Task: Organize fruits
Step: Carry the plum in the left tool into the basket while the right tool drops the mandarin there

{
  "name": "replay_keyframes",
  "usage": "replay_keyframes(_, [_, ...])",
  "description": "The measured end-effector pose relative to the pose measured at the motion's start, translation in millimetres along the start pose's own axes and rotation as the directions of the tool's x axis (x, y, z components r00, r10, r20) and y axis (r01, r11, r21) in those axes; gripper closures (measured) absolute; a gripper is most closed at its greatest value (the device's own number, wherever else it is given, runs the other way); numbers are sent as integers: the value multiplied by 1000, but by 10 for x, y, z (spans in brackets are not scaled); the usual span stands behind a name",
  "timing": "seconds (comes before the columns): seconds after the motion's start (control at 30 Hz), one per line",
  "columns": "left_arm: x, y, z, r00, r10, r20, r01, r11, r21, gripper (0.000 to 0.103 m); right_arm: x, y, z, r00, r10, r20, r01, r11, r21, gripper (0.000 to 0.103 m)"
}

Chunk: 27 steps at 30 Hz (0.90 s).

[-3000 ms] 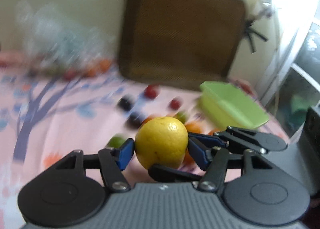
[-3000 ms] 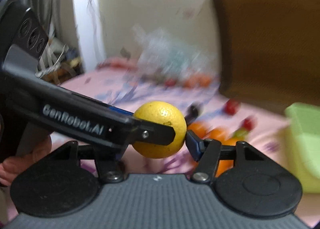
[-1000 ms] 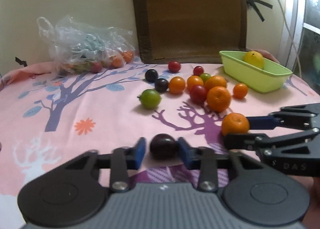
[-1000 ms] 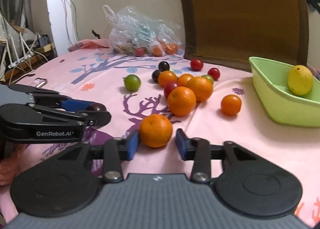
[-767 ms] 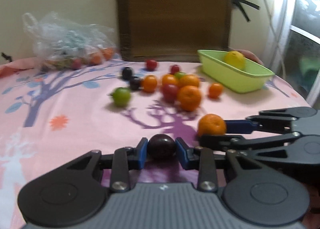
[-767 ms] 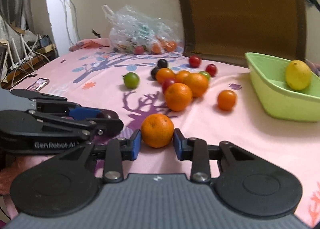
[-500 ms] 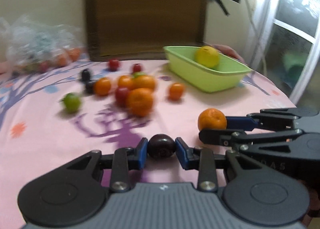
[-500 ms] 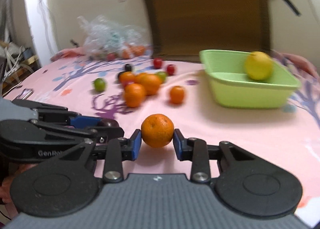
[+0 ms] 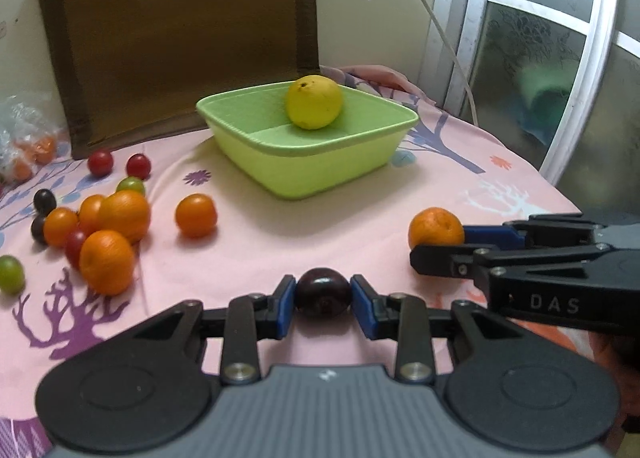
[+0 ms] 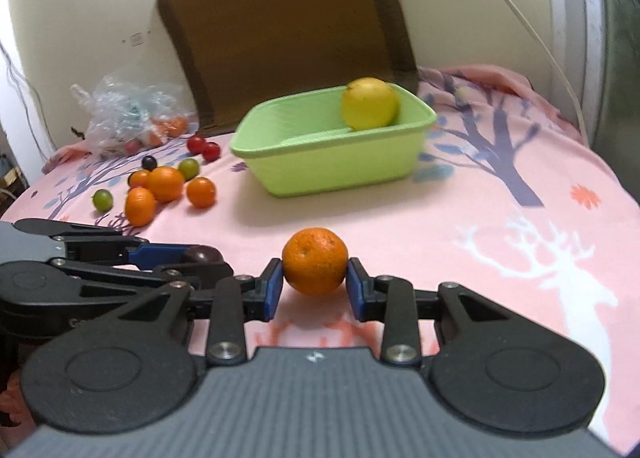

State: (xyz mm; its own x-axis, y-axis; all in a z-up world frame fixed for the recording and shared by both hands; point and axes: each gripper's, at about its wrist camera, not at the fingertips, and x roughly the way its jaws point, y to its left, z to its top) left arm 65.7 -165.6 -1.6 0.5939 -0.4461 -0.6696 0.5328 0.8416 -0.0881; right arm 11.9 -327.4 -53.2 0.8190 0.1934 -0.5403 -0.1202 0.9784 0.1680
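My left gripper [image 9: 323,304] is shut on a dark purple plum [image 9: 323,297], held above the pink cloth. My right gripper [image 10: 315,286] is shut on an orange [image 10: 315,260]; the same orange [image 9: 436,233] shows at the right of the left wrist view. A light green tub [image 9: 308,162] stands ahead of both grippers with a yellow lemon [image 9: 314,102] inside it. The tub [image 10: 336,162] and lemon [image 10: 370,103] also appear in the right wrist view. Loose oranges [image 9: 120,214], red, green and dark small fruits lie left of the tub.
A brown chair back [image 9: 180,30] stands behind the tub. A clear plastic bag [image 10: 132,118] of fruit lies at the far left. A window frame [image 9: 520,38] and a hanging cord [image 9: 444,38] are at the right, near the table's edge.
Both grippers closed on their fruit, lifted it, and swung right toward the green tub, which now sits straight ahead. The lemon lies in the tub.
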Motion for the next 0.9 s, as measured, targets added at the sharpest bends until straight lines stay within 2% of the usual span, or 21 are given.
replay_keyframes(0.9, [53, -56, 23, 1000, 26, 14, -26, 998, 53, 73, 75, -68, 13, 1000, 0, 3, 0, 1000, -17, 66])
